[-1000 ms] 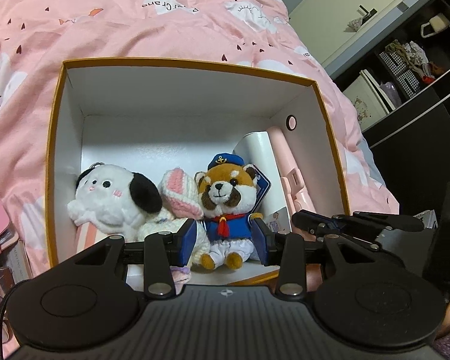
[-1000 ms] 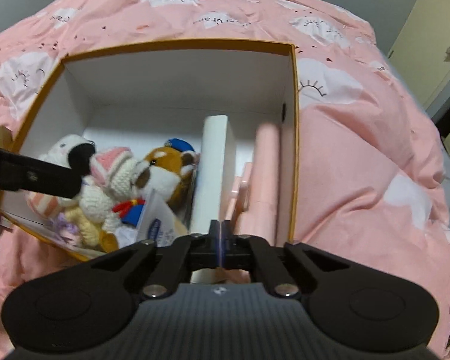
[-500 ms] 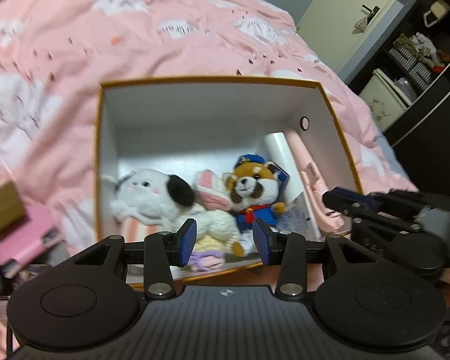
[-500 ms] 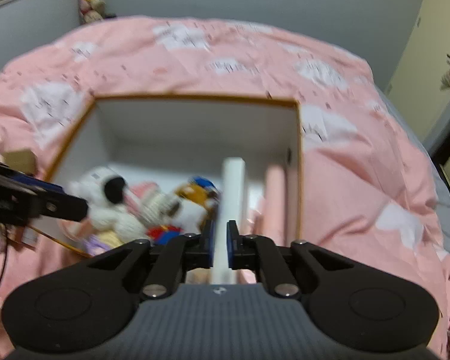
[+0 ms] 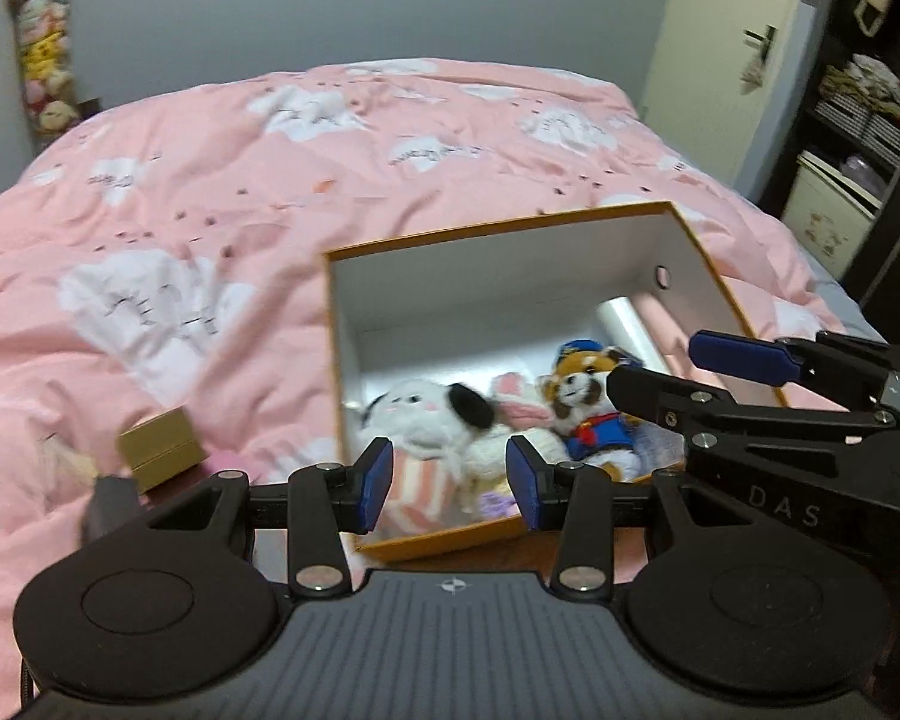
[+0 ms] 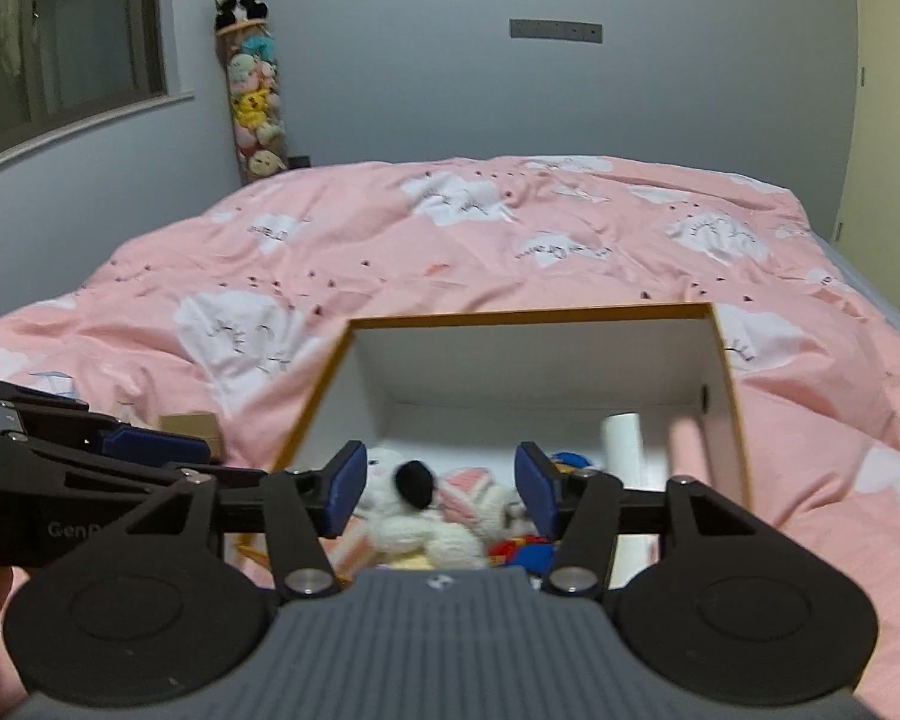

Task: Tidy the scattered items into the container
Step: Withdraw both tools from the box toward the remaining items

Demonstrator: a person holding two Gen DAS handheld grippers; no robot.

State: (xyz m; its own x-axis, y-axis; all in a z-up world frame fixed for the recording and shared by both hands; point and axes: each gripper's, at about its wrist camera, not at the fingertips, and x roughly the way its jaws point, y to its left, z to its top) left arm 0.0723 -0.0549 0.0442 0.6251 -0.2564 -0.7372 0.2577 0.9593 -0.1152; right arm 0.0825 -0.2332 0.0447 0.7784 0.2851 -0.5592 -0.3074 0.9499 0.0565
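Both grippers hang over the near edge of the orange-rimmed box on the pink duvet: left gripper jaws apart and empty, right gripper jaws opening with nothing pinched between the pads. Box already holds a white dog plush, a sailor-suit plush, a white roll and a pink item (identity unclear) against the right wall. Judged between items: a small tan box sits outside on the duvet just left of the container, so the next move likely calls for the left gripper to swing left, square up on it and close.
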